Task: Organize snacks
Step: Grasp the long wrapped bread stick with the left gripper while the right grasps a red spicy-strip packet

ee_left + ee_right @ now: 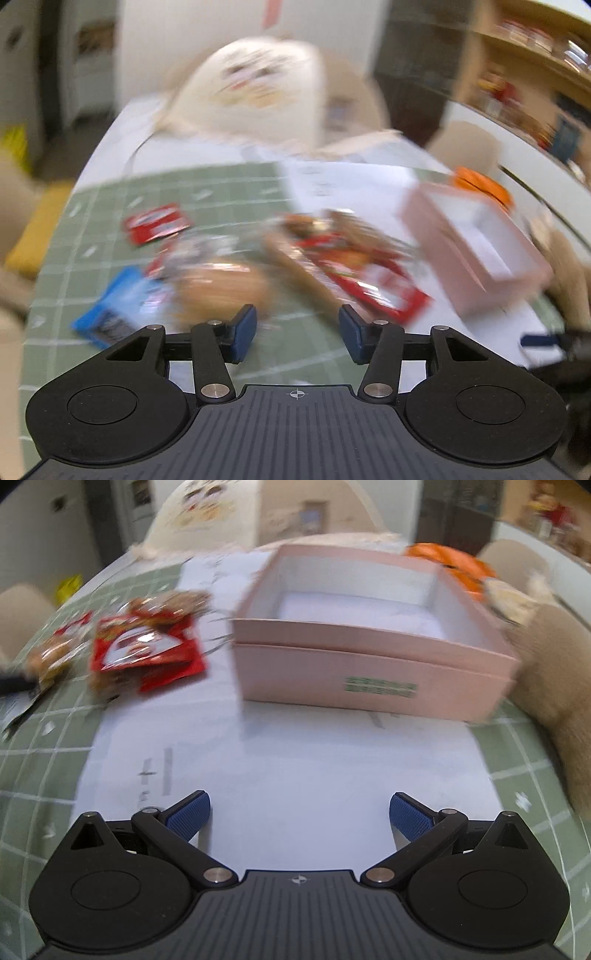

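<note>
Both views are motion-blurred. An open pink box (pixel 369 657), empty inside, stands on white paper (pixel 288 760); it also shows in the left wrist view (pixel 476 251) at the right. Snack packets lie in a loose pile on the green mat: a large red packet (pixel 373 280) (pixel 144 646), a small red one (pixel 157 223), a blue one (pixel 110 310) and a tan round snack (pixel 221 288). My left gripper (pixel 297 334) is open and empty, just short of the pile. My right gripper (pixel 299 814) is open wide and empty over the paper, in front of the box.
A white printed bag (pixel 255 85) stands at the back of the table. An orange object (pixel 450 565) lies behind the box. Beige chairs (pixel 554 672) stand around the table. The green grid mat (pixel 192 192) covers the tabletop.
</note>
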A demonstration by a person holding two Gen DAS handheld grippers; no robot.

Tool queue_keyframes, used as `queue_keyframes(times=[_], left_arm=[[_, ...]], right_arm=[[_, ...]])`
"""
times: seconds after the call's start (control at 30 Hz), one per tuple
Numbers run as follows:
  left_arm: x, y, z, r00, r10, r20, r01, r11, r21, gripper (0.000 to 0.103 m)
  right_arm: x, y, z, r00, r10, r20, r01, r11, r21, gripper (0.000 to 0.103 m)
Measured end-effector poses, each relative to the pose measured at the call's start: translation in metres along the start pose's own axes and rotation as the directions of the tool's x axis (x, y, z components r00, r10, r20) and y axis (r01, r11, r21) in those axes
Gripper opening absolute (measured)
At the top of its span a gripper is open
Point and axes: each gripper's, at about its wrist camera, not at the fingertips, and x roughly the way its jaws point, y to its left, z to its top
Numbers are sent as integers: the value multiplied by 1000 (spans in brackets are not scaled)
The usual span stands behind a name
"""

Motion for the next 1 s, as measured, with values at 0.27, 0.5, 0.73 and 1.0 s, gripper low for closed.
queue_keyframes(times=[0.27, 0.5, 0.73, 1.0], left_arm=[[4, 52, 20, 999, -37, -12, 34, 985, -167, 54], [17, 31, 5, 982, -154, -109, 139, 981, -134, 54], [28, 8, -3, 960, -227, -161, 207, 969, -135, 54], [52, -44, 27, 963, -218, -158, 208, 975, -76, 54]], right_arm=[[18, 31, 80, 984, 113, 135, -121, 991, 53, 97], [76, 72, 148, 970, 208, 127, -220, 972, 83, 97], [84, 73, 144, 981, 192, 23, -192, 981, 23, 37], [13, 11, 57, 996, 87, -17, -87, 996, 5, 38]])
